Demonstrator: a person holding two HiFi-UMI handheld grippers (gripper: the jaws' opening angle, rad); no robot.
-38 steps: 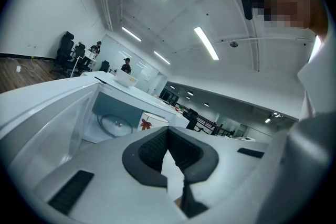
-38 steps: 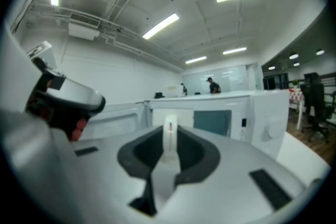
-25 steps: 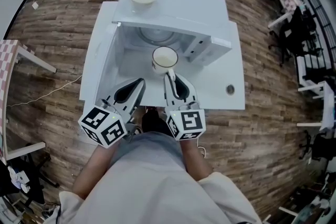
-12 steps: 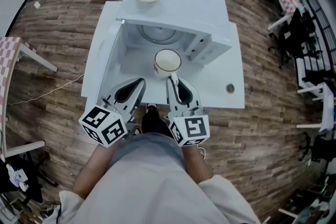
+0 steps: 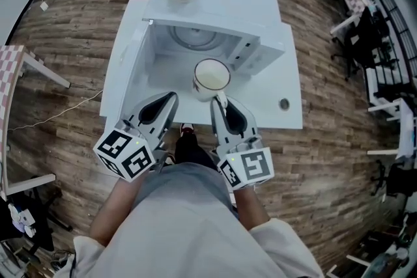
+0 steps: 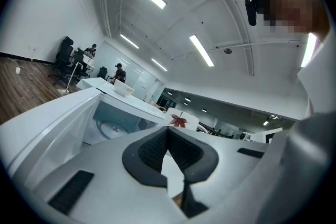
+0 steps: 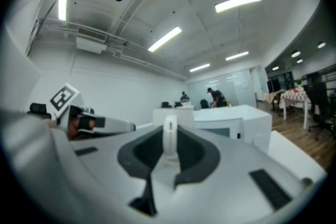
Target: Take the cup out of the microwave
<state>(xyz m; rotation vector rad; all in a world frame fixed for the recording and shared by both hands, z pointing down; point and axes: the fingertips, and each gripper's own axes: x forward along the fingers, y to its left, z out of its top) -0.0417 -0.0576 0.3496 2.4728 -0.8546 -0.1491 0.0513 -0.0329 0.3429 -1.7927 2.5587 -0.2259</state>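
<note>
Altogether: one cup (image 5: 210, 77), one microwave (image 5: 228, 10), two tools (image 5: 171, 97) (image 5: 219, 101).

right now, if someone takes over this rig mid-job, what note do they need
Left gripper: jaws shut, nothing in them, low in front of the white microwave.
Right gripper: jaws shut on the handle of the white ceramic cup.
Cup: upright, in front of the microwave's open cavity.
Done: cup gripped and drawn to the mouth.
To do: carry it clear, probably set it on the white table.
</note>
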